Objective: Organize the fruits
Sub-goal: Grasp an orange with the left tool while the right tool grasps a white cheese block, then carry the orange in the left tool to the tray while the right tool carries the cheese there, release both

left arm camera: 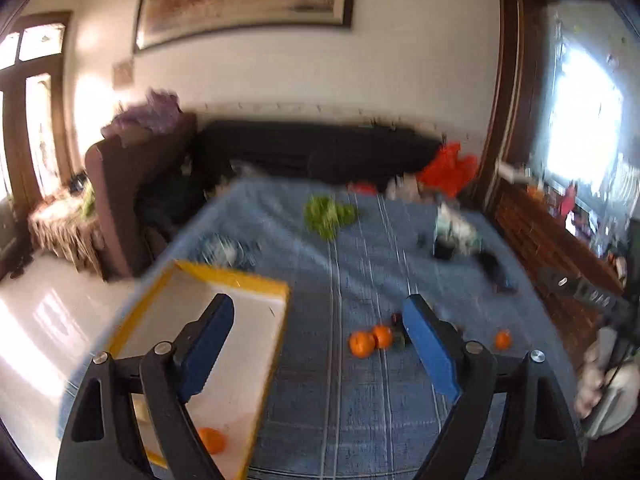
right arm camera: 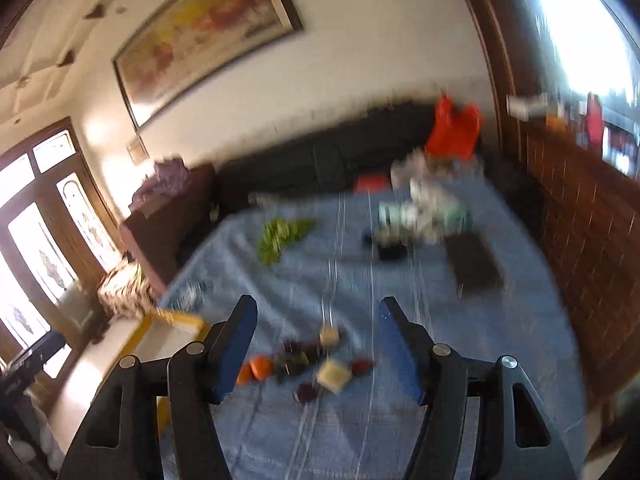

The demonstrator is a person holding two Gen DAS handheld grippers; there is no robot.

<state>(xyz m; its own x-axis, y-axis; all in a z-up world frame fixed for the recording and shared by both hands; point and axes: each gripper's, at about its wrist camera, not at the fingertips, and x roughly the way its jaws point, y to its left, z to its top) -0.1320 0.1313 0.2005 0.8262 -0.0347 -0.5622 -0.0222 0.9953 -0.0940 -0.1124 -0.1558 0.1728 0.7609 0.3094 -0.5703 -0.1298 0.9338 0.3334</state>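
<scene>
A yellow-rimmed white tray (left arm camera: 256,284) lies on the blue cloth at the left; one orange (left arm camera: 212,440) sits in its near corner. Two oranges (left arm camera: 370,340) lie together on the cloth and a third orange (left arm camera: 503,339) lies further right. My left gripper (left arm camera: 320,316) is open and empty, above the tray's right edge. My right gripper (right arm camera: 318,314) is open and empty above a blurred cluster: an orange (right arm camera: 258,367), dark red fruits (right arm camera: 298,356) and pale yellow pieces (right arm camera: 333,376). The tray's corner shows in the right wrist view (right arm camera: 176,322).
A green bunch (left arm camera: 328,214) (right arm camera: 282,236) lies further back on the cloth. Blurred packets (right arm camera: 424,216) and a dark flat object (right arm camera: 474,266) lie at the back right. A dark sofa (left arm camera: 312,148) with a red bag (left arm camera: 450,170) stands behind.
</scene>
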